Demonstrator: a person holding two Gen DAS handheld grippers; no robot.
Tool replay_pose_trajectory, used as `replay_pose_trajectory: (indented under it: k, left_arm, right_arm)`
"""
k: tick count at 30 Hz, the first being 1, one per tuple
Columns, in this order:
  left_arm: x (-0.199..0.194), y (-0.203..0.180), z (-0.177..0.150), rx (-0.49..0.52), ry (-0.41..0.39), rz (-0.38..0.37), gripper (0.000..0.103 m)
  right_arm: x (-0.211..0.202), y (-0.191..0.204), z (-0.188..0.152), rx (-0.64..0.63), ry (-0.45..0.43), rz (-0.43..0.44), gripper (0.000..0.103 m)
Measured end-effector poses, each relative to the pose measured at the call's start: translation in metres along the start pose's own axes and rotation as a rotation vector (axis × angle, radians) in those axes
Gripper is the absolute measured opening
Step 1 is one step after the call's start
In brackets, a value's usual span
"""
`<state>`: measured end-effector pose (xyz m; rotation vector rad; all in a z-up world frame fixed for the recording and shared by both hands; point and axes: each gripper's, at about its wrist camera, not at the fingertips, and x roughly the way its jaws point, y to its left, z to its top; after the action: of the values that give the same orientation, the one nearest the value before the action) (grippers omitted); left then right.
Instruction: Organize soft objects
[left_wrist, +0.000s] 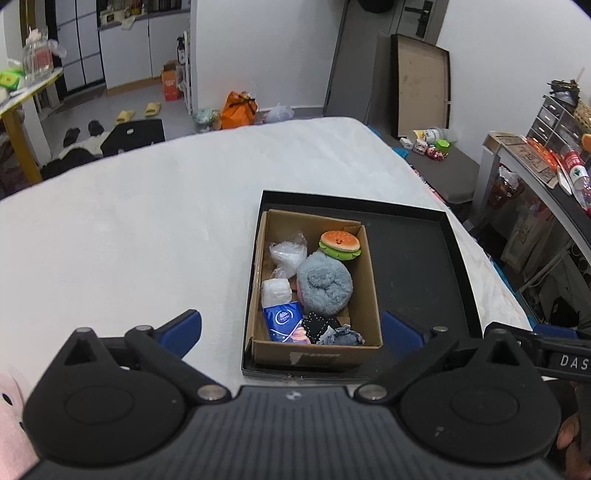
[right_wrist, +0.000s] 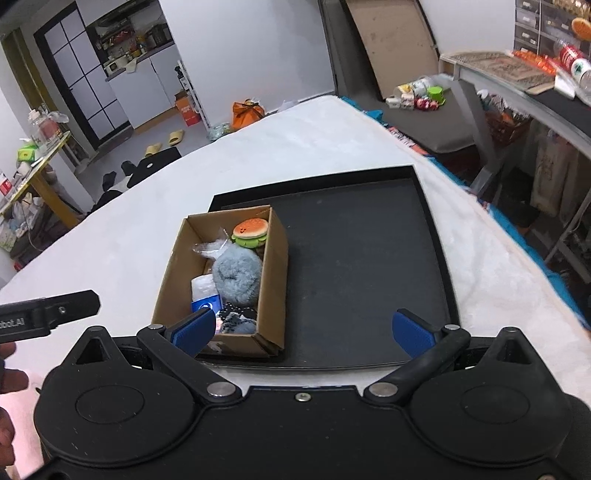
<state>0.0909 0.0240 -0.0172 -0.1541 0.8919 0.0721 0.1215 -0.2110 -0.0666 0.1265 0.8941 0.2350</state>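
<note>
Your left gripper (left_wrist: 291, 332) has its blue fingers (left_wrist: 184, 328) spread wide with nothing between the pads, and it points down at the near end of the cardboard box (left_wrist: 371, 291). Your right gripper (right_wrist: 304, 328) is spread wide and empty too; its left pad covers the near corner of the box in the right wrist view, so the things there are partly hidden.

The box stands in the left part of a black tray (left_wrist: 417, 266) on the white blanket (left_wrist: 129, 229). Inside it lie a burger plush (left_wrist: 340, 243), a rolled grey-blue towel (left_wrist: 325, 282), a clear plastic bag (left_wrist: 288, 254), a white packet (left_wrist: 275, 290), a blue tissue pack (left_wrist: 282, 319) and dark knitted pieces (left_wrist: 321, 326) that are hard to make out.

A pink soft thing (left_wrist: 11, 424) is cut off at the lower left edge. Your fingers (left_wrist: 570, 439) show only partly at the right edge.

The right gripper's side reads "DAS", cut off; the left one's side reads "bot.AI". The logo on the tissue pack is too small to read.
</note>
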Motion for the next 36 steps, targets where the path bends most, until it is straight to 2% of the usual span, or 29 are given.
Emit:
replay_pose_trajectory:
  k: [6,20,36]
  left_arm:
    - [-0.021,-0.006,-0.007,0.017,-0.041,0.012,0.103]
    - [-0.060,-0.008,-0.022,0.024,-0.087,-0.029,0.103]
    - [-0.099,-0.010,-0.024,0.055,-0.145,-0.026,0.103]
  right_arm:
    - [-0.017,0.001,-0.003,-0.011,-0.023,-0.003,0.103]
    - [-0.060,0.008,-0.012,-0.026,-0.078,-0.027,0.103]
    - [-0.097,0.022,-0.013,-0.057,-0.152,-0.024,0.103]
